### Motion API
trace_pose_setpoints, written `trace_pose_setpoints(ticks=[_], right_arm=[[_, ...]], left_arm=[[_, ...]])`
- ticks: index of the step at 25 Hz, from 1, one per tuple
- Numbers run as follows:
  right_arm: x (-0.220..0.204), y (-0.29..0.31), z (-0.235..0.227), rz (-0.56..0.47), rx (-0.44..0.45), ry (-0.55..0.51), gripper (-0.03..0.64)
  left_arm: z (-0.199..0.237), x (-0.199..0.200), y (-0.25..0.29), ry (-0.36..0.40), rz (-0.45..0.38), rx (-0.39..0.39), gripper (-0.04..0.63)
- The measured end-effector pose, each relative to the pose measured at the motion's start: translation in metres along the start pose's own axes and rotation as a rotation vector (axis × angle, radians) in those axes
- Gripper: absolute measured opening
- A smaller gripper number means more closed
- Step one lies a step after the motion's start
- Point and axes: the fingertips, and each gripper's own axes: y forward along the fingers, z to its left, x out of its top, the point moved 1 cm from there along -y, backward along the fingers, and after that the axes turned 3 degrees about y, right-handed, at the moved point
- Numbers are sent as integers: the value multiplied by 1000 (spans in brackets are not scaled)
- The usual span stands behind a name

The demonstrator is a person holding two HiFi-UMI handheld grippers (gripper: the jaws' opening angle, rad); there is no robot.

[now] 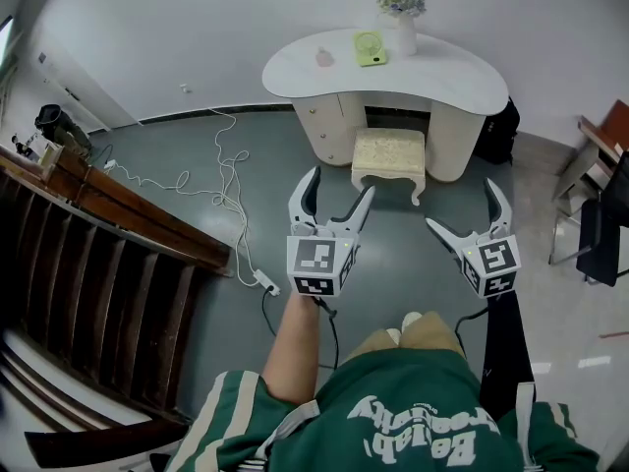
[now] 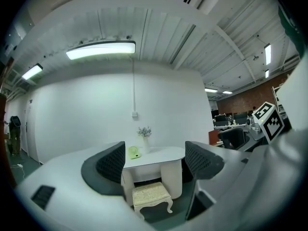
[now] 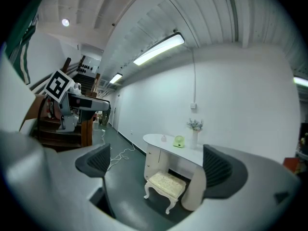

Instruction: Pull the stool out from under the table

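Observation:
A cream stool [image 1: 389, 158] with carved legs and a patterned cushion stands partly tucked under a white curved dressing table [image 1: 295, 70]. The stool also shows in the left gripper view [image 2: 151, 195] and in the right gripper view [image 3: 166, 186]. My left gripper [image 1: 339, 184] is open, well short of the stool, at its near left. My right gripper [image 1: 462, 203] is open too, near the stool's right, with nothing between its jaws. Both are held in the air, away from the stool.
On the table stand a white vase of flowers [image 1: 404, 20], a small green fan [image 1: 371, 47] and a pink item [image 1: 324, 57]. A white cable and power strip [image 1: 266, 282] lie on the grey floor at left. A dark wooden staircase [image 1: 88, 254] is at far left, a chair [image 1: 600, 226] at right.

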Motion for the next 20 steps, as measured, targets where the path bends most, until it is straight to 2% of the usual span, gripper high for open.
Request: trace_pose_setpoints(ticks=[5,11,20], right_arm=[[-3,14,-4,8,11,-5,598],[0,50,-12,-11,41,-8,597],[11,112,-59,-59,46,1,597]], left_arm=[[5,-16,6,14,30,6,396],[24,-25,25,7,25,39,396],[47,-25,93,31,22,61,396]])
